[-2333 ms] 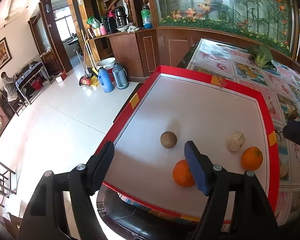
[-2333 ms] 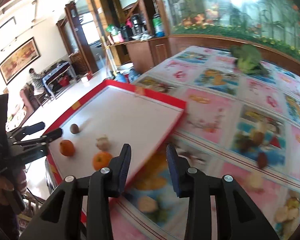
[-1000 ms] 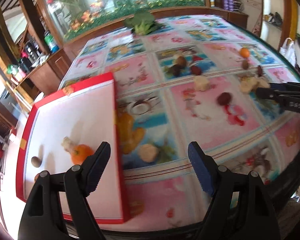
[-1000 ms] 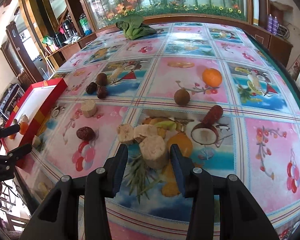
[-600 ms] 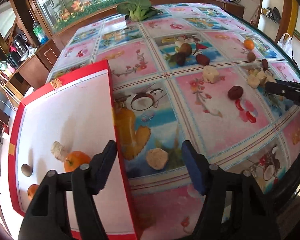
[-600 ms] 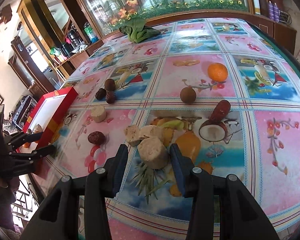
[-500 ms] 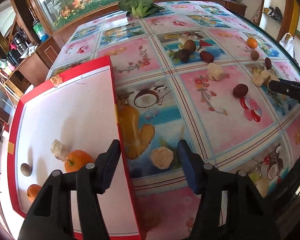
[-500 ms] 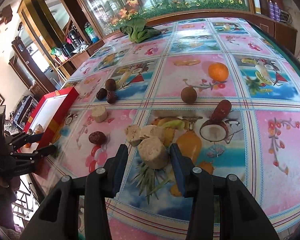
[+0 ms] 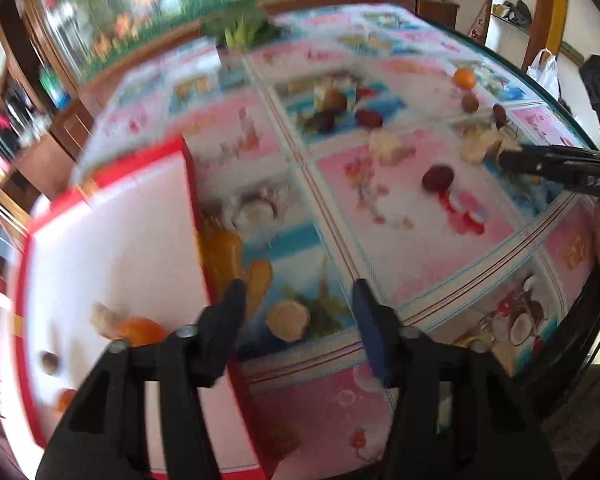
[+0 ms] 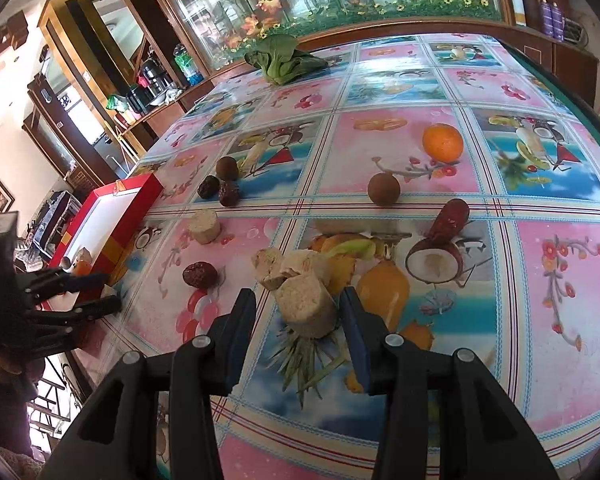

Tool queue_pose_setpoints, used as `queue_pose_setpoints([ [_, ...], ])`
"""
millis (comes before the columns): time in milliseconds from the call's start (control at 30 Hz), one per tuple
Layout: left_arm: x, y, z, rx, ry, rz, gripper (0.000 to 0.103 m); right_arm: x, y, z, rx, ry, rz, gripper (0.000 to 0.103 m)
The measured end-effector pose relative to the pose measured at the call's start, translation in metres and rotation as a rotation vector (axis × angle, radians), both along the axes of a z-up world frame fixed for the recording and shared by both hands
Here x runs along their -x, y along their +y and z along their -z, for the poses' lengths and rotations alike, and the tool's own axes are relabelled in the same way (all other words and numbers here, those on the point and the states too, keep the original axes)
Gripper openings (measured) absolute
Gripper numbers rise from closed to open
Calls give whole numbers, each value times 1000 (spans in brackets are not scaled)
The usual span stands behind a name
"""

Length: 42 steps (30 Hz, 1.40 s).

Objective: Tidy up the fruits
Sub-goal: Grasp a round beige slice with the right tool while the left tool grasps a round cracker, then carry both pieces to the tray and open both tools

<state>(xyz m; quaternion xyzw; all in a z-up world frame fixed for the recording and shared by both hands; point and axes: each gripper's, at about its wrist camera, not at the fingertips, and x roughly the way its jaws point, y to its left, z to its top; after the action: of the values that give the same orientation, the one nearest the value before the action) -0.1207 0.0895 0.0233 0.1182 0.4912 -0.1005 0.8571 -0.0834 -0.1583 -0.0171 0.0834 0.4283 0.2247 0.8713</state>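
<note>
Fruit-print oilcloth (image 10: 384,80) covers the table. Left gripper (image 9: 298,308) has just been narrowing; its jaws straddle a tan cut chunk (image 9: 288,320) beside the red tray (image 9: 196,208) (gaps show either side, no contact). Right gripper (image 10: 298,312) brackets a pale cylindrical piece (image 10: 306,308), partly open; whether its pads touch is unclear.

At lower centre the right gripper (image 10: 298,320) straddles a tan chunk (image 10: 307,308) (pads apart from it); an orange (image 10: 442,142) sits upper right.
</note>
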Motion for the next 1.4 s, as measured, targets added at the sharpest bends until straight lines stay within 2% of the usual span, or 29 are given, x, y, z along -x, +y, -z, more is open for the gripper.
queue_pose_setpoints([
  [100, -4, 9, 5, 54, 14, -18, 41, 0, 0, 0, 1, 0, -1, 43],
  [167, -5, 9, 5, 51, 12, -19, 37, 0, 0, 0, 3, 0, -3, 43],
  [433, 9, 9, 6, 44, 12, 0, 37, 1, 8, -2, 52, -10, 0, 43],
  [567, 7, 9, 6, 73, 9, 6, 37, -5, 12, -2, 66, -2, 15, 43],
  [600, 7, 7, 7, 77, 11, 13, 32, -5, 12, -2, 72, -3, 14, 43],
  [667, 7, 7, 7, 95, 13, 21, 27, -5, 15, -2, 102, -6, 11, 29],
  [833, 10, 7, 7, 110, -4, 11, 26, -1, 10, -2, 120, -5, 19, 29],
  [967, 15, 6, 5, 127, -20, 22, 26, 8, 14, -12, 91, -11, -9, 29],
  [1133, 25, 14, -14, 163, -88, 7, 26, 18, 47, -34, 53, -57, -88, 29],
  [1233, 31, 25, -29, 179, -141, -16, 26, 16, 86, -43, 26, -80, -167, 29],
  [1400, 41, 67, -48, 200, -215, -136, 27, 4, 161, -48, 9, -84, -288, 29],
])
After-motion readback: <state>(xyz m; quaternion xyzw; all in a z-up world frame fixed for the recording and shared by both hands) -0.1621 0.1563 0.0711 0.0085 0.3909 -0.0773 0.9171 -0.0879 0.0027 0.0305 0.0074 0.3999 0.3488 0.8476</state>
